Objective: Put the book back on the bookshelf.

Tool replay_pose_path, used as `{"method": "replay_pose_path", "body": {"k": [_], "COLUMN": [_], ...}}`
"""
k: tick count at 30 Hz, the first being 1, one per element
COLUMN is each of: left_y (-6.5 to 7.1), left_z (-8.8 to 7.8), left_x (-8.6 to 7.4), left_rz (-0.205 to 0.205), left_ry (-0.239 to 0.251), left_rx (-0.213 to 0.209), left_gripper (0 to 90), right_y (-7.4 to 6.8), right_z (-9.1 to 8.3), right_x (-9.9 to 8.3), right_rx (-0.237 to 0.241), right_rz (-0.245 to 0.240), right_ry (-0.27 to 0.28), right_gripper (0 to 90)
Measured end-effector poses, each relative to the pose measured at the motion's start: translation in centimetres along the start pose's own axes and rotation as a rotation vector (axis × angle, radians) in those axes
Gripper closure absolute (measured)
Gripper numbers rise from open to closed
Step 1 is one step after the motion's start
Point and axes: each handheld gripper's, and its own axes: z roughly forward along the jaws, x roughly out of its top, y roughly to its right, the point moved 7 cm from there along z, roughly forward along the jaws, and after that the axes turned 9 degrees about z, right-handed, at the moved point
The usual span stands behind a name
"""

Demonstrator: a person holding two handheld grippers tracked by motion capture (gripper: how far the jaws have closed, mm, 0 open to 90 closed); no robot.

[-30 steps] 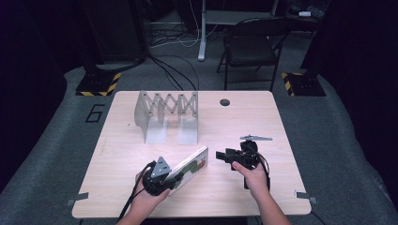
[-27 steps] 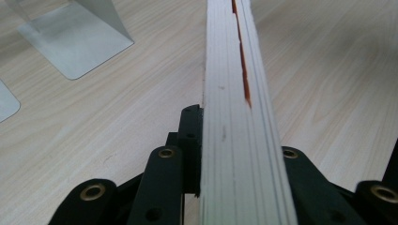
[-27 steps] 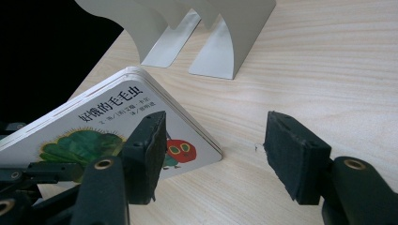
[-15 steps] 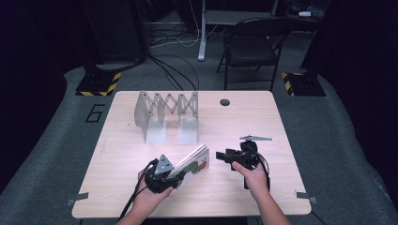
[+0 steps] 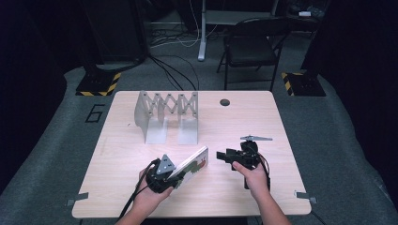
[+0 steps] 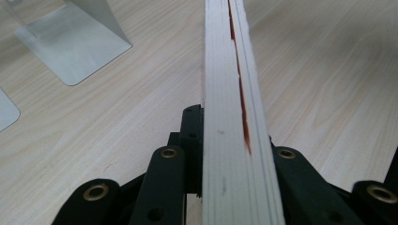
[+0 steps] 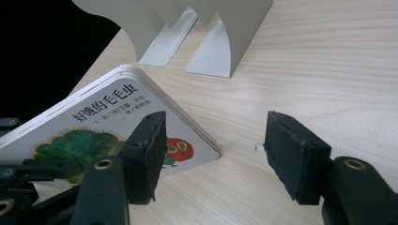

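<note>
Little has shifted: left gripper (image 5: 165, 174) still clamps the board book (image 5: 190, 166) tilted off the table's (image 5: 291, 187) near edge; right gripper (image 5: 224, 156) waits beside, jaws parted. Stiff, light, glossy; take the free edge.

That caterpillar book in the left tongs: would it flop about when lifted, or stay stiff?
Probably stiff: the book shows a few thick board-like pages along its edge, and it sticks straight out of the left tongs without sagging. Its glossy cover may be a bit slippery. It looks thick for its size, so perhaps fairly heavy.
</note>
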Motion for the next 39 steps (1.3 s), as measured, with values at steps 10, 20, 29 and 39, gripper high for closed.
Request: {"method": "replay_pose_path", "body": {"k": [10,20,29,39], "left_y": [-0.4,-1.9,-3.6,-6.5], "left_z": [-0.5,-2.2,-3.9,-6.9], "left_x": [0.6,1.5,1.5,0.7], "left_rz": [-0.011,-0.048,-0.074,-0.122], "left_ry": [0.011,0.046,0.059,0.064], "left_rx": [0.002,0.037,0.097,0.179], "left_gripper": [76.0,76.0,76.0,76.0], "right_y": [0.3,1.0,1.5,2.1], "right_z": [-0.1,-0.1,0.1,0.3], "right_x": [0.1,0.0,0.1,-0.2], "right_rx": [-0.003,-0.008,-0.015,-0.027], "right_rz": [0.014,0.024,0.032,0.033], "right_ry": [0.004,0.0,0.004,-0.005], "right_gripper": [39.0,39.0,39.0,39.0]}}
